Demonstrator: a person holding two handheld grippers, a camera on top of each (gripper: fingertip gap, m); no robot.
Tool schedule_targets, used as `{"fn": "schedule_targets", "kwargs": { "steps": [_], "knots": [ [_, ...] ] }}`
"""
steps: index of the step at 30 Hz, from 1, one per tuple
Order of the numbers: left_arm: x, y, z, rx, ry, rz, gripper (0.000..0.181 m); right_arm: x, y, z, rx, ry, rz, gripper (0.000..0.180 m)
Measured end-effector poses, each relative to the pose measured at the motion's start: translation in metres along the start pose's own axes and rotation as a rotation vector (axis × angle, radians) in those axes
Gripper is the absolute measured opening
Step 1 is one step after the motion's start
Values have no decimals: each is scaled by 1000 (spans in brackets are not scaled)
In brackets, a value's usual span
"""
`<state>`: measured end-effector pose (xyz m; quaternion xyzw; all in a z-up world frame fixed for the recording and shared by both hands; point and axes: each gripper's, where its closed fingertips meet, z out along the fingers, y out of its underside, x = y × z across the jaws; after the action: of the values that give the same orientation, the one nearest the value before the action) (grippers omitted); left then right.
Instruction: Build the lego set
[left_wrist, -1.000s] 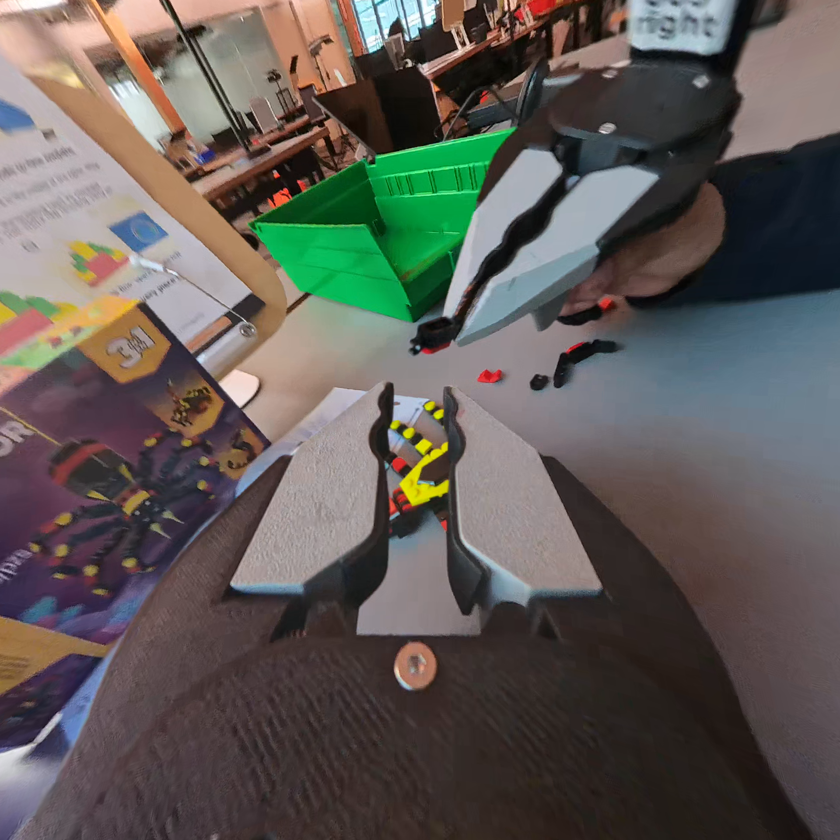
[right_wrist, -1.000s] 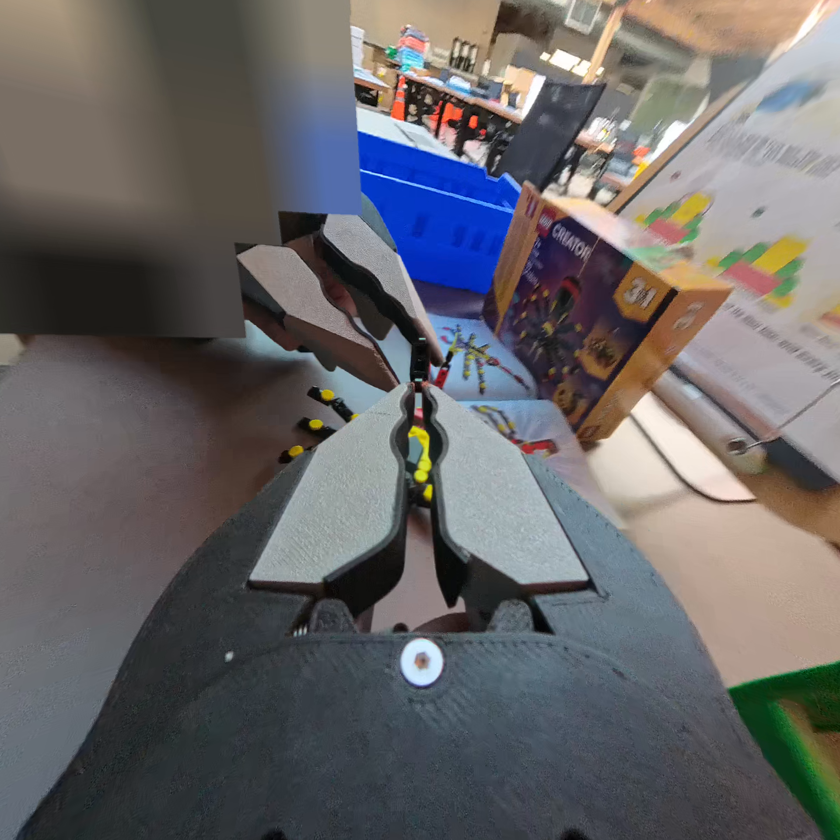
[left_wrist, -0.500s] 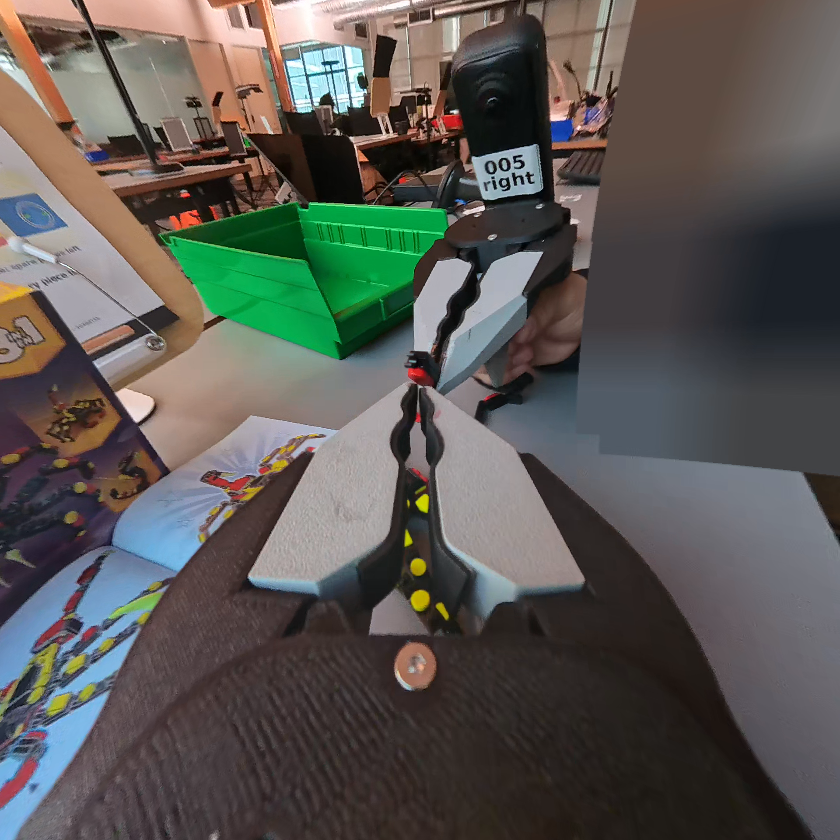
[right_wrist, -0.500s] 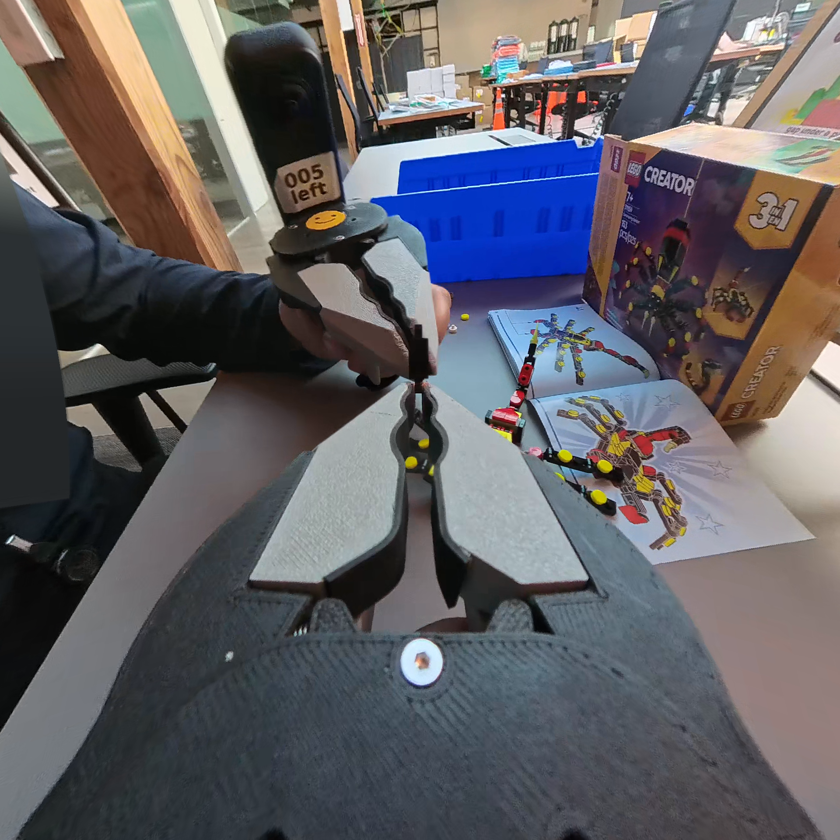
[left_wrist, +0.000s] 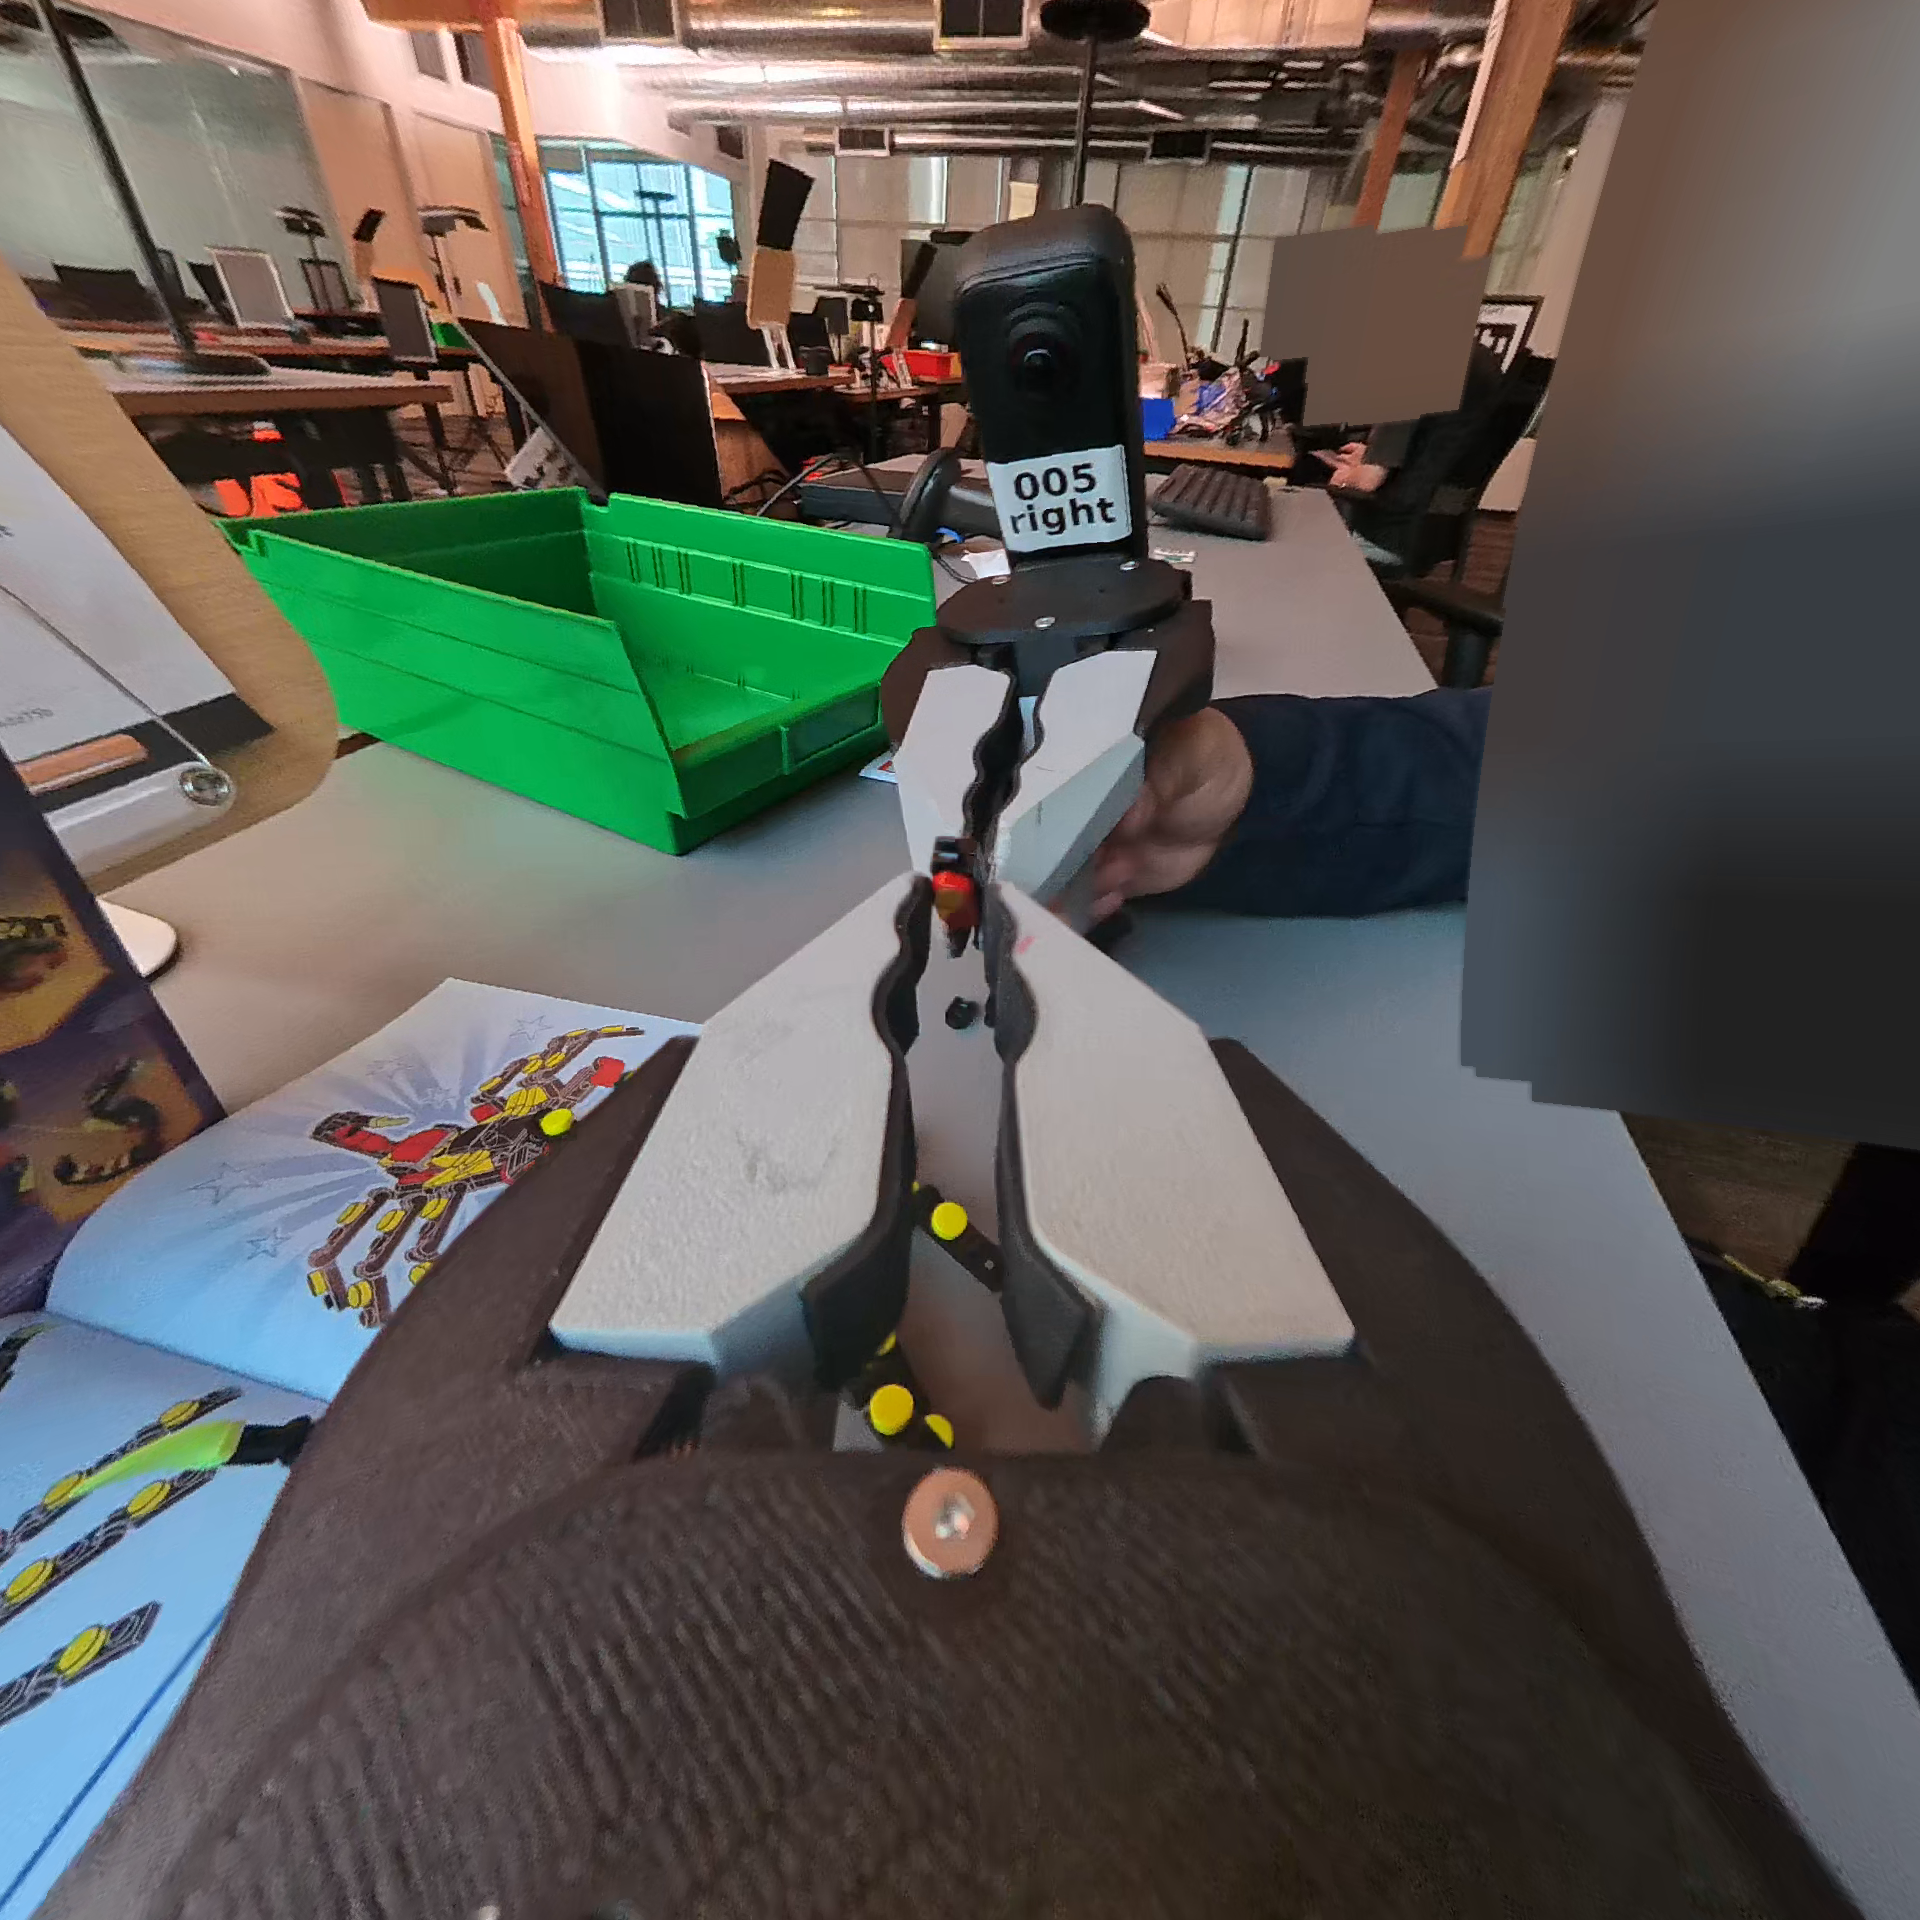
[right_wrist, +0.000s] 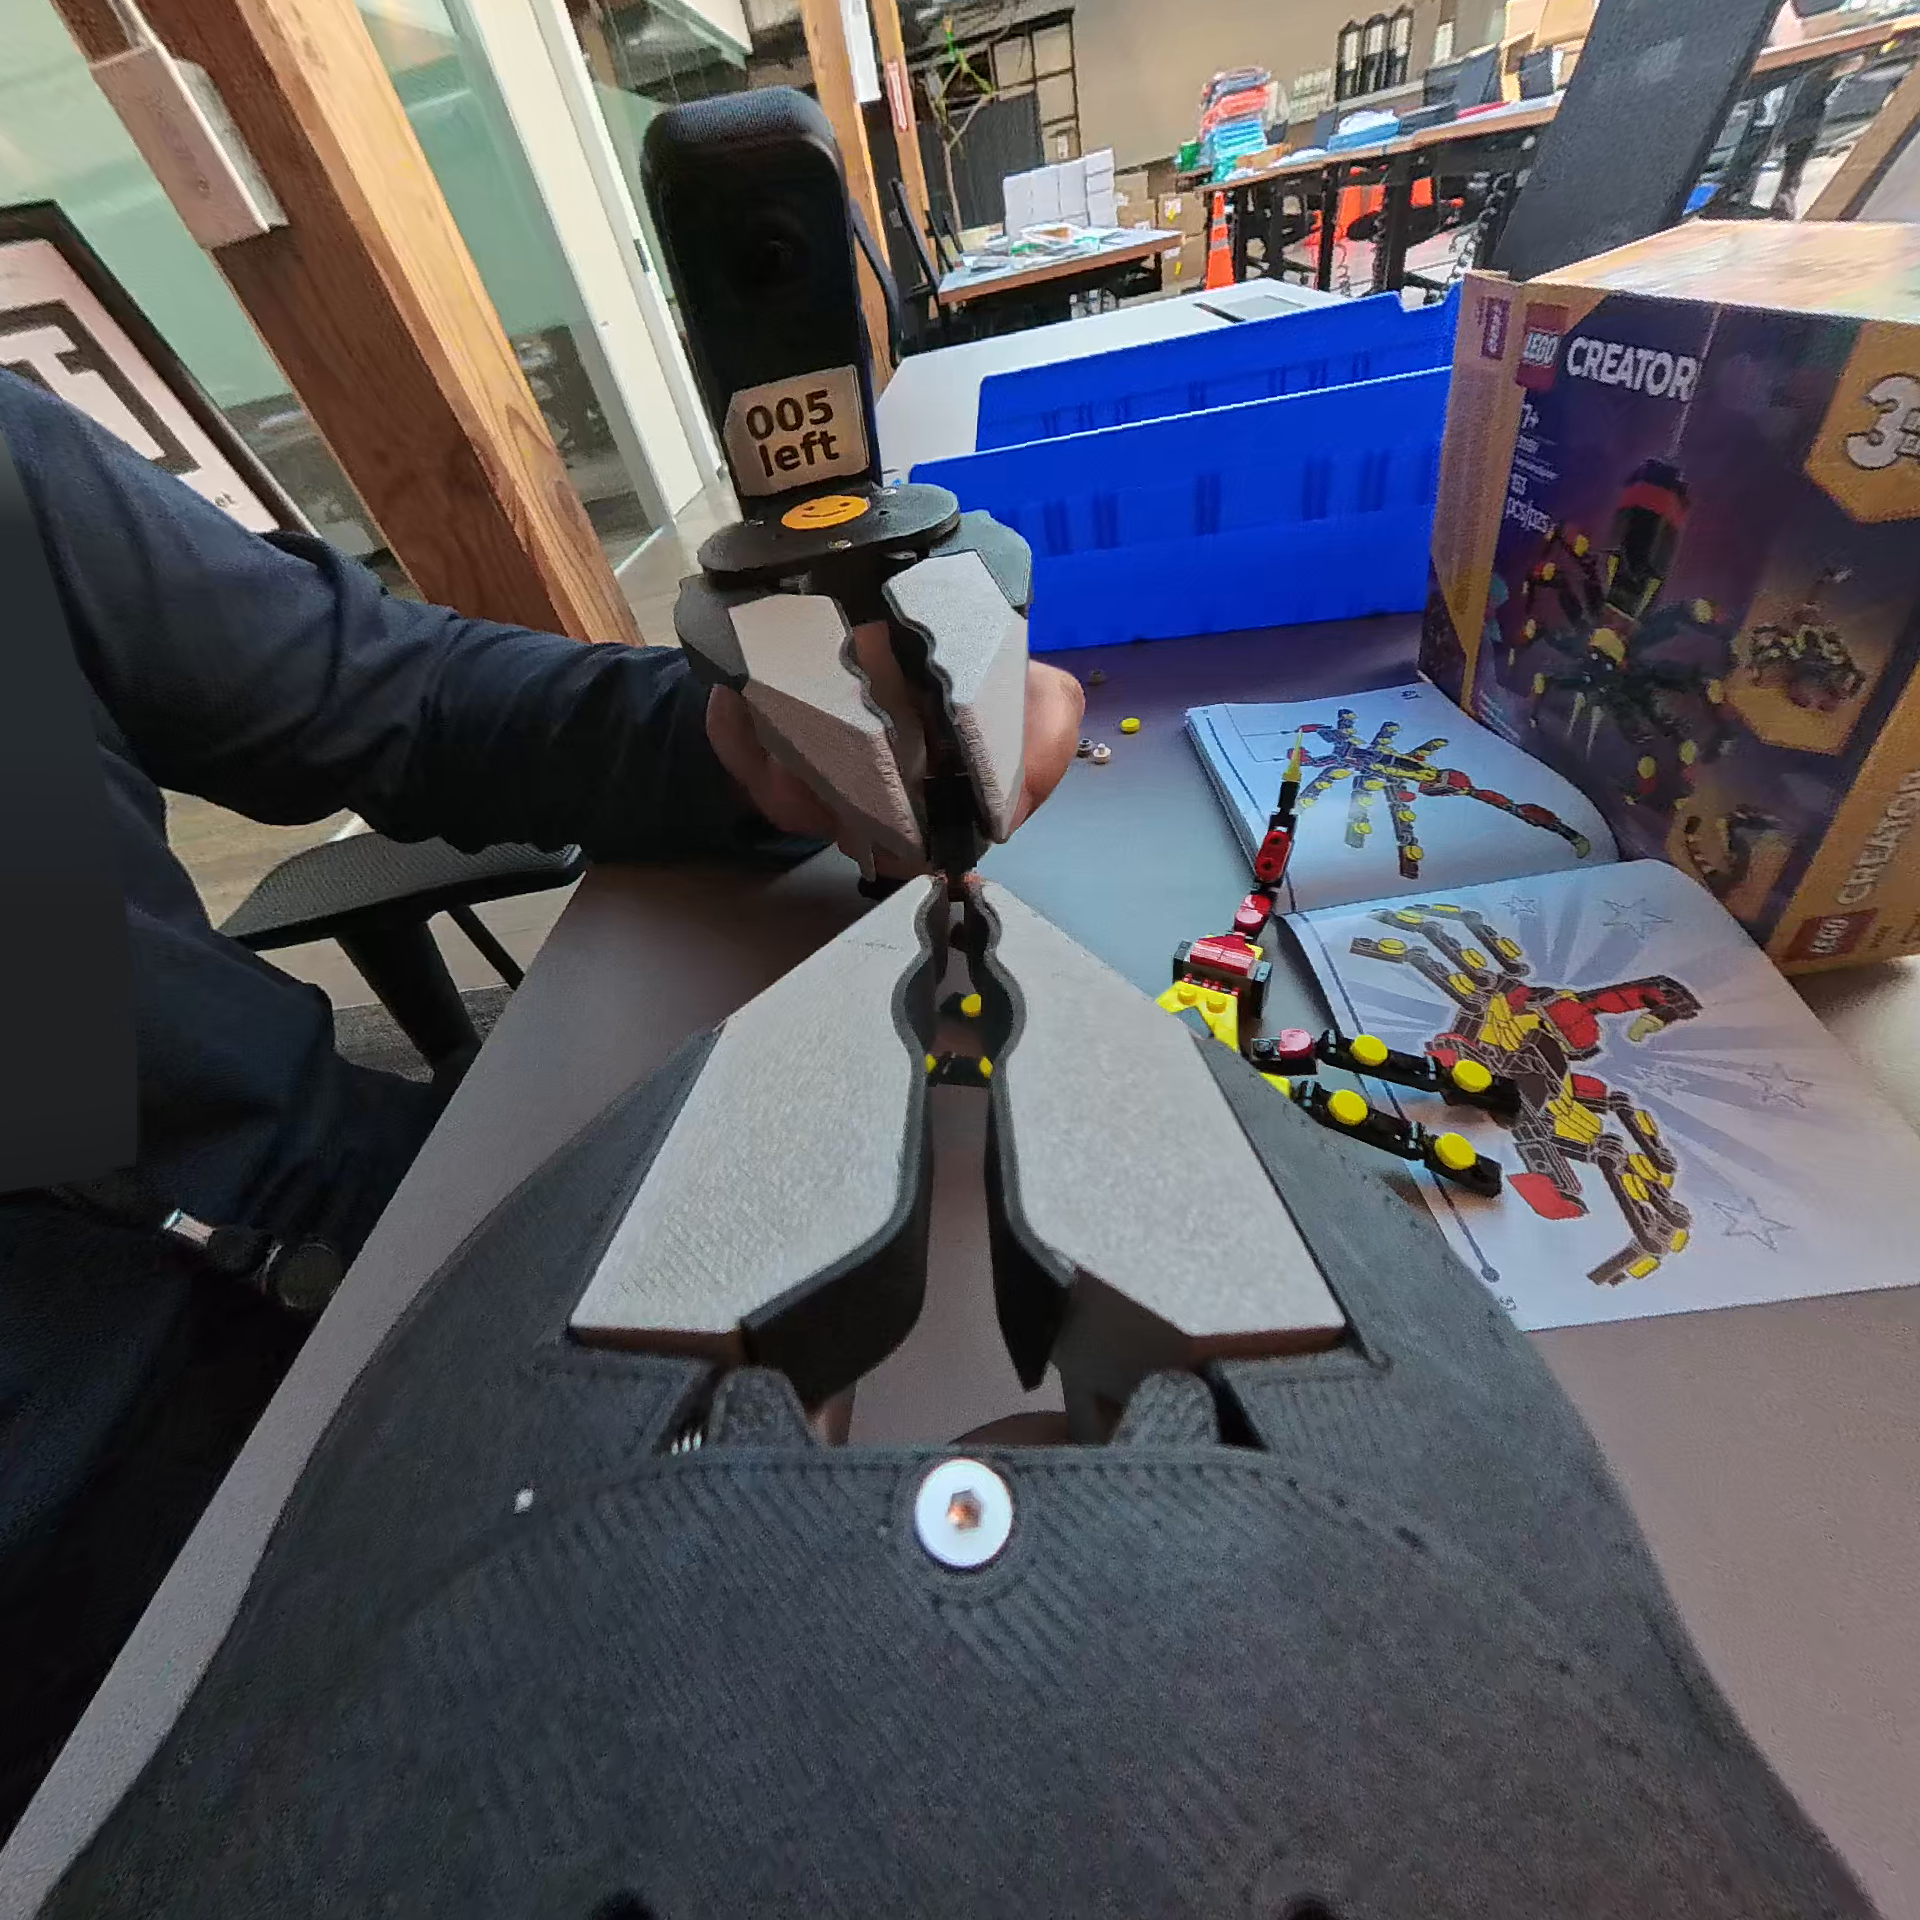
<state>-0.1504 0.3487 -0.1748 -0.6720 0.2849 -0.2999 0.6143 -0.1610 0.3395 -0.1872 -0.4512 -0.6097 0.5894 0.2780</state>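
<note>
Lego leg segment (left_wrist: 954, 896), red and black, is sitting pinched at the tip of my right tool (left_wrist: 977, 847), centre of the left wrist frame. My left tool (right_wrist: 948, 847) is meeting it tip to tip, clamped on a thin black link (right_wrist: 948, 805). I'm reading this as the joining step: two small parts being brought together in the air above the desk (left_wrist: 1299, 1039).

- Next move, my judgement: I'm needing to line the two ends up squarely and press them together without letting either twist. The contact point is tiny and half hidden by the fingers, so I cannot tell whether they are already seated.
- Partly built spider body (right_wrist: 1216, 971) with black-and-yellow legs (right_wrist: 1382, 1091) is lying centre right of the right wrist frame, on the edge of the instruction booklet (right_wrist: 1662, 1091).
- Set box (right_wrist: 1683, 582) upper right, blue bin (right_wrist: 1195, 509) behind it, green bin (left_wrist: 582, 644) upper left in the left wrist frame.
- A loose black piece (left_wrist: 961, 1010) is lying on the desk under the tips; nothing is blocking the join.
</note>
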Motion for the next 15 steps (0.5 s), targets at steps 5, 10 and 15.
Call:
{"fn": "schedule_targets", "kwargs": {
  "steps": [5, 10, 15],
  "knots": [
    [-1, 4, 0, -36, -6, 17, 5, 3, 3, -1, -18, 13, -21, 0],
    [-9, 13, -1, -88, -28, -38, 5, 7, -2, -7, -18, 101, -215, 10],
    [-5, 21, 1, -127, 6, -68, 5, 4, -1, -4, -17, 110, -263, 6]
  ]
}}
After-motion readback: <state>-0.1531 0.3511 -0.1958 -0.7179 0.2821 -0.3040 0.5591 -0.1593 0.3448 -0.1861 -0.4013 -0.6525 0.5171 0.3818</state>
